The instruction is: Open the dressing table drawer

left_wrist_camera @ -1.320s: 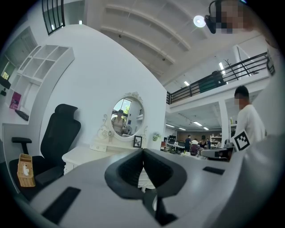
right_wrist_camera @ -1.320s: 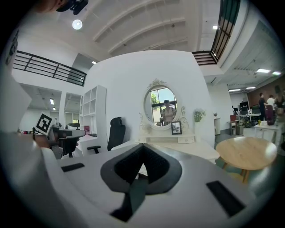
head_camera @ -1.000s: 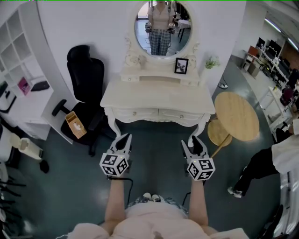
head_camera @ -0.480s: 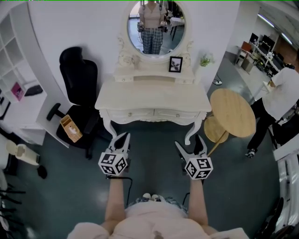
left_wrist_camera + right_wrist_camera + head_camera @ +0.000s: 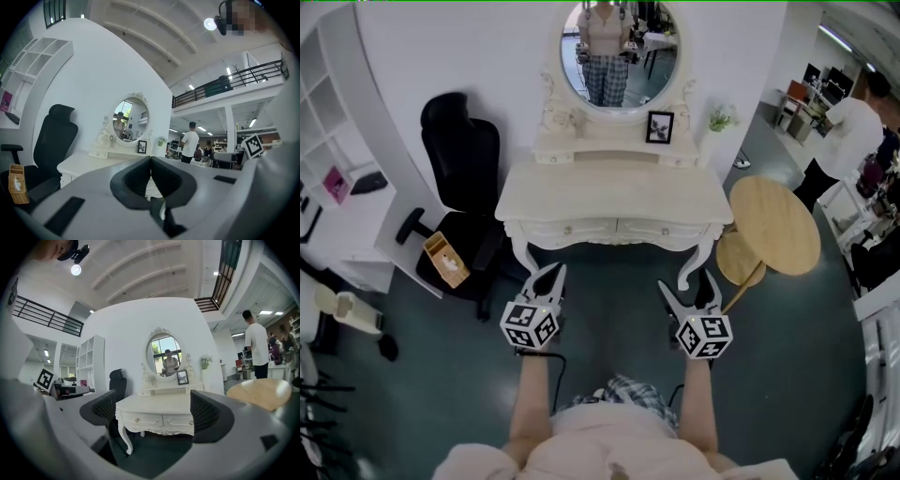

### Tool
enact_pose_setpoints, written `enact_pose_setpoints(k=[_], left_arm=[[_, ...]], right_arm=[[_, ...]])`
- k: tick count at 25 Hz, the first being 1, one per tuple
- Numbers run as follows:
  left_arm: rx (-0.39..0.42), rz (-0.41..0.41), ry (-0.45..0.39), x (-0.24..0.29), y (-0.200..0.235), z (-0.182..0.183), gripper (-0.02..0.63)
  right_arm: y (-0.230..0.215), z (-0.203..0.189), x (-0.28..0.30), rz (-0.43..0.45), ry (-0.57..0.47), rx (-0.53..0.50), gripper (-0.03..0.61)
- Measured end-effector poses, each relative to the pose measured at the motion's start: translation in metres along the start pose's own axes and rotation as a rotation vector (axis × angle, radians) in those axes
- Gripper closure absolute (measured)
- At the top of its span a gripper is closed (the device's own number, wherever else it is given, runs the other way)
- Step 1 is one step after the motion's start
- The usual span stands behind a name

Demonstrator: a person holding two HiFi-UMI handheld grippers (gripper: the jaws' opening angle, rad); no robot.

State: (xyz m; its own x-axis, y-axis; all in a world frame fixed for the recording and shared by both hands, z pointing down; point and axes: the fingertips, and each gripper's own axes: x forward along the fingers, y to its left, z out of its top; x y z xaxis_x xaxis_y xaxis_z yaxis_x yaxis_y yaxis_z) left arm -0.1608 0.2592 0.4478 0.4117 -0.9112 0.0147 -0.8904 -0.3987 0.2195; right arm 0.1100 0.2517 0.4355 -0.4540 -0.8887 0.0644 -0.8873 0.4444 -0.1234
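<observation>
Head view puts your left tongs (image 5: 548, 273) with their tips pressed together on nothing, and your right tongs (image 5: 686, 281) spread wide and empty. Both point level at the dressing bench (image 5: 614, 192) and stop short of its front edge, above the dark floor (image 5: 609, 319).

Only that floor lies between the tongs and the drawer fronts. A black office chair (image 5: 464, 155) stands just left of the bench, with a small wooden box (image 5: 447, 261) on its seat. A round wooden table (image 5: 773, 230) stands close to the bench's right leg, with a stool (image 5: 734, 261) tucked partly under it. An oval mirror (image 5: 619, 56) and a picture frame (image 5: 659, 127) sit on the bench's raised back. A person (image 5: 848, 122) stands far off to the right, partly cut by the picture edge.

In the left gripper view your tongs' own grey body covers the bench front, so you see no drawers there. In the right gripper view the left drawer (image 5: 140, 419) and right drawer (image 5: 178, 421) lie side by side under the top. Both are closed, framed between the open pads and apart from them. The right drawer's knob sits at the edge of the right pad.
</observation>
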Motion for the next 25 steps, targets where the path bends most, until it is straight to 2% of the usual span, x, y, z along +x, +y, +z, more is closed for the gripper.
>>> enact_pose_setpoints(k=[14,21,25], left_arm=[[0.0,0.0,0.034,0.048,0.023,-0.008,0.586],[0.003,0.02,0.041,0.104,0.057,-0.007,0.587],[0.014,0.035,0.036,0.158,0.089,-0.008,0.588]], right_arm=[[-0.033,-0.005,0.045,-0.025,0.012,0.019,0.092],[-0.057,-0.007,0.11,-0.011,0.016,0.035,0.092],[-0.084,-0.007,0.175,0.006,0.008,0.028,0.092]])
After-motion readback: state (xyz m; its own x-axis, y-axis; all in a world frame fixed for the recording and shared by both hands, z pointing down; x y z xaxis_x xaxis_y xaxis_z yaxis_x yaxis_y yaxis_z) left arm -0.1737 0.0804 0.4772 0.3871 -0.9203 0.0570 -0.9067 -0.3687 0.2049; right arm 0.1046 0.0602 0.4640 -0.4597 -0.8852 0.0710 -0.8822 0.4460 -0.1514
